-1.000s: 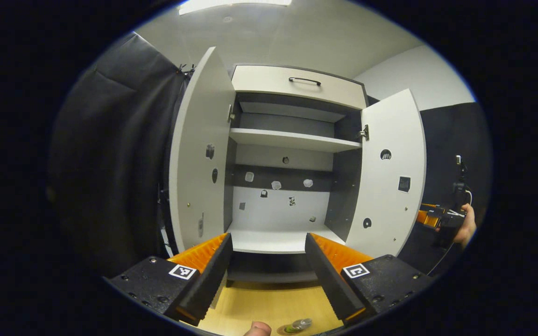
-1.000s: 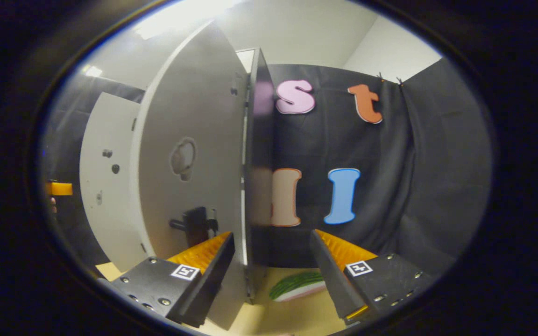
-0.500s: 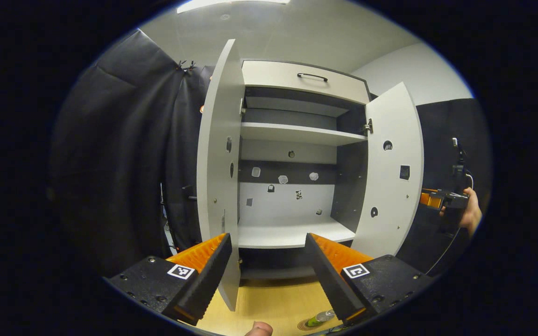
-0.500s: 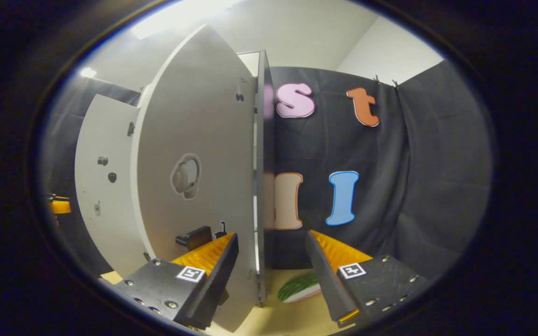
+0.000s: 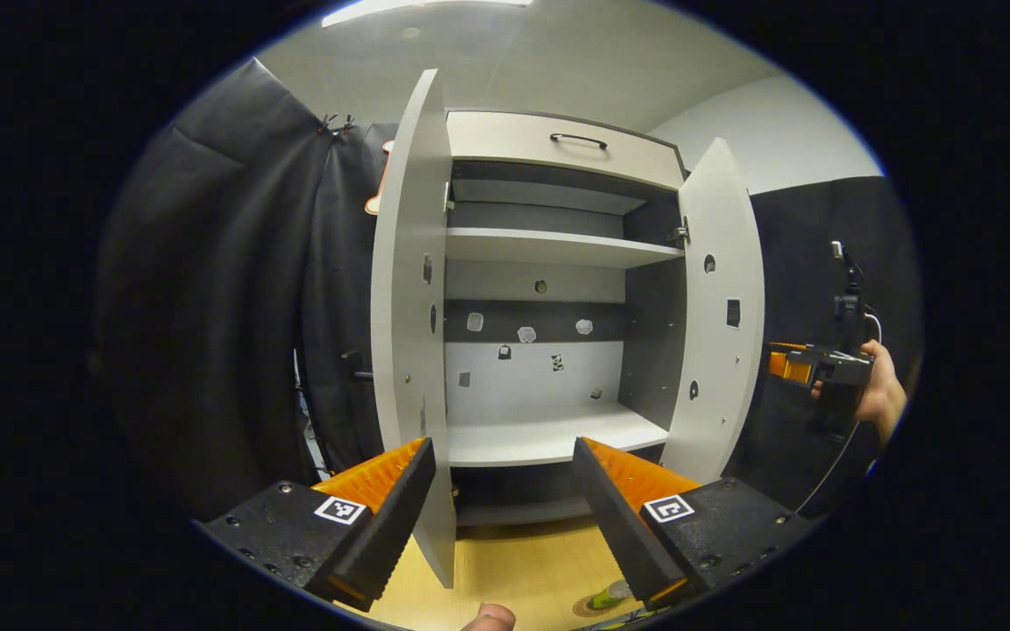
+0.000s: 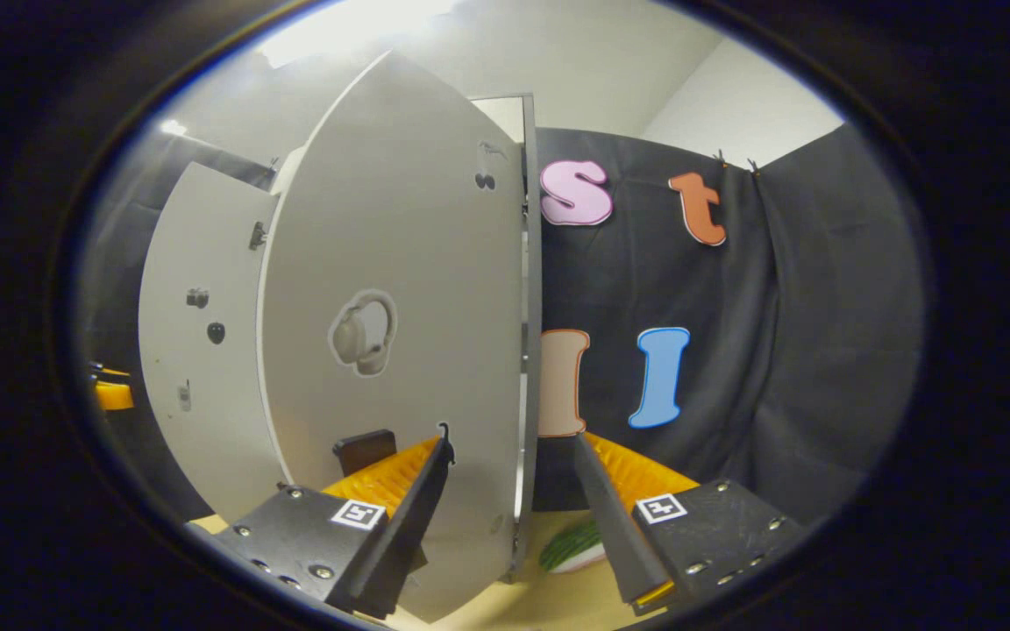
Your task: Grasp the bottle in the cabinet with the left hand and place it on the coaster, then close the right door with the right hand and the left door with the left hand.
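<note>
Bottle [image 5: 608, 597] lies on the coaster [image 5: 591, 606]; both doors [image 5: 408, 315] stand ajar. Left gripper [image 5: 501, 504] and right gripper [image 6: 509, 504] fingers spread, empty.

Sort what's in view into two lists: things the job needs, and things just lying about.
Job:
- bottle on the coaster
- right door
- left door
- right gripper
- left gripper

Lying about:
- watermelon slice on the tabletop
- drawer above the shelves
</note>
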Tool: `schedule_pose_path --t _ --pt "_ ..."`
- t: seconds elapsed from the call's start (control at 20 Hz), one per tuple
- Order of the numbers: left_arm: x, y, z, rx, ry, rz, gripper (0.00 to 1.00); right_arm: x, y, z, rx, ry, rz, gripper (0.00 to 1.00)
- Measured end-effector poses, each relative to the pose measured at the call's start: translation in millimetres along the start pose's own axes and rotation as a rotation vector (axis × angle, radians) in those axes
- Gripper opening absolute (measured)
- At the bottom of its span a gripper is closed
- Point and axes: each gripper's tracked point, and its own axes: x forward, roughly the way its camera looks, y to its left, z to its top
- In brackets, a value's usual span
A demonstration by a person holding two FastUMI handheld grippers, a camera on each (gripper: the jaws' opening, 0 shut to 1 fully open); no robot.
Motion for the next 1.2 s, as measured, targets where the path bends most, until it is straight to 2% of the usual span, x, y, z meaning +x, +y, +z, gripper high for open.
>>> schedule_pose_path --t 0.05,0.1,0.3,0.35,0.4,0.45,0.55,1.2 --pt "-1 2 -1 -0.003 -0.001 -0.001 0.99 1 3 -2 0.003 0.006 -0.005 0.89" --pt "-1 5 -2 -0.007 0.000 0.000 0.99 3 7 -4 0.002 0.010 -0.005 0.84" --pt "-7 18 -6 -0.009 0.011 0.007 0.99 17 33 -13 0.015 0.031 0.039 0.85" --pt "-7 23 -7 0.000 0.014 0.012 0.99 20 40 -17 0.018 0.040 0.051 0.89" --pt "-10 27 -10 0.010 0.019 0.019 0.99 22 48 -20 0.016 0.044 0.065 0.85" --pt "-11 33 -11 0.017 0.019 0.028 0.99 25 56 -20 0.016 0.039 0.082 0.90" --pt "-13 44 -10 0.019 0.019 0.040 0.99 29 68 -19 0.008 0.021 0.105 0.90" --pt "-4 138 -25 -0.007 0.085 0.140 0.99 29 74 -28 0.010 0.024 0.086 0.87"
